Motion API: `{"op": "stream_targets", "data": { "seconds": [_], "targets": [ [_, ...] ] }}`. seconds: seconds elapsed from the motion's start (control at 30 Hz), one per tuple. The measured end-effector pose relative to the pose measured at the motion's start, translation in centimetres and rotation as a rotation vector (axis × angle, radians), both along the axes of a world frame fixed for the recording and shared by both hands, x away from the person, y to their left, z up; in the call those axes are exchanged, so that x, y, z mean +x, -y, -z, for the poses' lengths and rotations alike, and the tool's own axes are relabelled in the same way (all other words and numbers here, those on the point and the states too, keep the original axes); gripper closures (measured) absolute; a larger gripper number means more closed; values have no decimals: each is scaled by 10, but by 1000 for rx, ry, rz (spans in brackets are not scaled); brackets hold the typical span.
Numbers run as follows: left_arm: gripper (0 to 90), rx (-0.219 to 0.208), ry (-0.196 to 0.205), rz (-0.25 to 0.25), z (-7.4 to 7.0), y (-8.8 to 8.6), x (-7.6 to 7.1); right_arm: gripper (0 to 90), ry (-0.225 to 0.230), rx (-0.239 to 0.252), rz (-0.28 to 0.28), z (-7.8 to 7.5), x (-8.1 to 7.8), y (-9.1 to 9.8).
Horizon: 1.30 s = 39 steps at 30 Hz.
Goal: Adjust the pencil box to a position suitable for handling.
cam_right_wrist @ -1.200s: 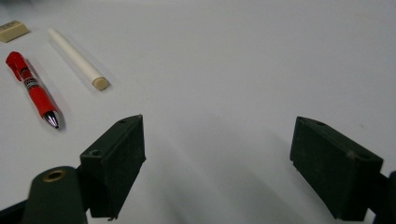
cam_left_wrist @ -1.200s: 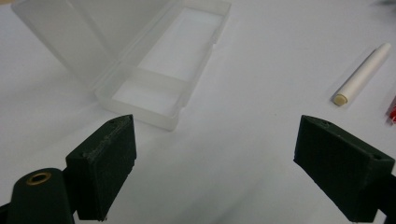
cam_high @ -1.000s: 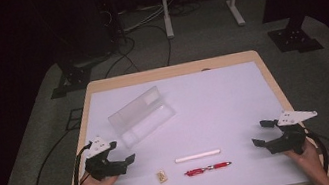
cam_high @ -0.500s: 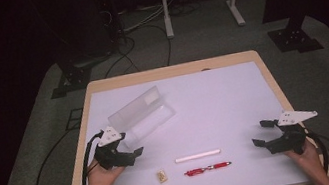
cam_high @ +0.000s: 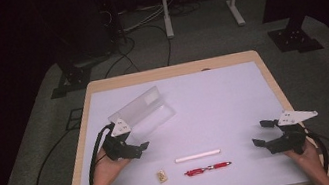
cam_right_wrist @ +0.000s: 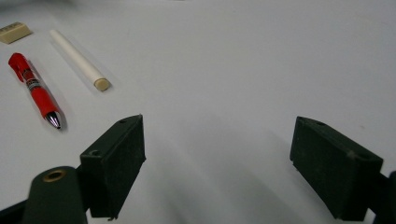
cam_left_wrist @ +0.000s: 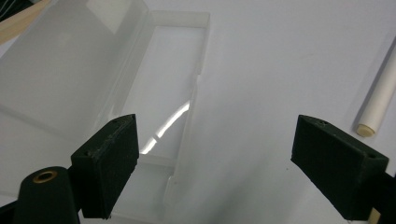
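High view placed the left claw [cam_high: 137,148] just beside the near end of a clear plastic pencil case [cam_high: 143,112], its jaws spread wide and holding nothing; the case lay open on the surface [cam_high: 224,97], its lid tilted up behind the tray. Left gripper view showed that case [cam_left_wrist: 154,93] straight ahead of the claw and partly between its jaws, the tray empty, frosted and thin-walled, with a bright glint along its floor. The right claw [cam_high: 261,133] hovered well apart from the case, also open and empty. Ahead of and to the left of that claw, in the right gripper view, lay a white cylindrical stick [cam_right_wrist: 78,59] with a tan end, a glossy red pen [cam_right_wrist: 35,90] with a metal tip, and beyond them a small beige eraser [cam_right_wrist: 15,32], blocky and matte. Judging by this, the work had barely begun: the case stood open, nothing was packed, and all three items remained to be lifted in and the lid shut.
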State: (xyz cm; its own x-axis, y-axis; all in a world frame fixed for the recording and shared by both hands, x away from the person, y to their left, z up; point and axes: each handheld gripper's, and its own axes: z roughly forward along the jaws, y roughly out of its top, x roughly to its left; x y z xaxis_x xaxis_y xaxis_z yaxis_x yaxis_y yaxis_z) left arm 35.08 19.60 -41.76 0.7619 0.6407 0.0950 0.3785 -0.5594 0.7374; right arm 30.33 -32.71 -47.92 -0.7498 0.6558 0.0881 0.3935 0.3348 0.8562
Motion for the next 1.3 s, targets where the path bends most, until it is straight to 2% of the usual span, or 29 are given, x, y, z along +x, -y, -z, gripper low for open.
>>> {"op": "stream_targets", "data": {
  "seconds": [0.1, 0.27, 0.37, 0.8, 0.9, 1.03, 1.07, 1.3],
  "targets": [
    [148, 31, 0, 1, 1, 4, 6, 170, 0, -3, -2, 0, 0, 0],
    [151, 29, -11, 7, 1, 9, 13, 170, 3, -5, -2, 0, 0, -1],
    [152, 27, 1, 14, 1, 12, 17, 170, 1, -4, -3, 0, 0, 0],
    [165, 52, -17, 18, 5, 23, 34, 170, 2, -2, -5, 0, 0, 0],
    [179, 48, -12, 15, 8, 25, 37, 170, 1, -3, -5, 0, 0, 0],
    [184, 62, -29, 14, 13, 25, 42, 170, 2, -2, -6, 0, 0, 0],
    [184, 53, -33, 8, 15, 26, 42, 170, 2, -2, -6, 0, 0, 0],
    [278, 71, -31, 39, 24, 32, 47, 170, 4, -7, -7, 0, 0, -1]
  ]
}}
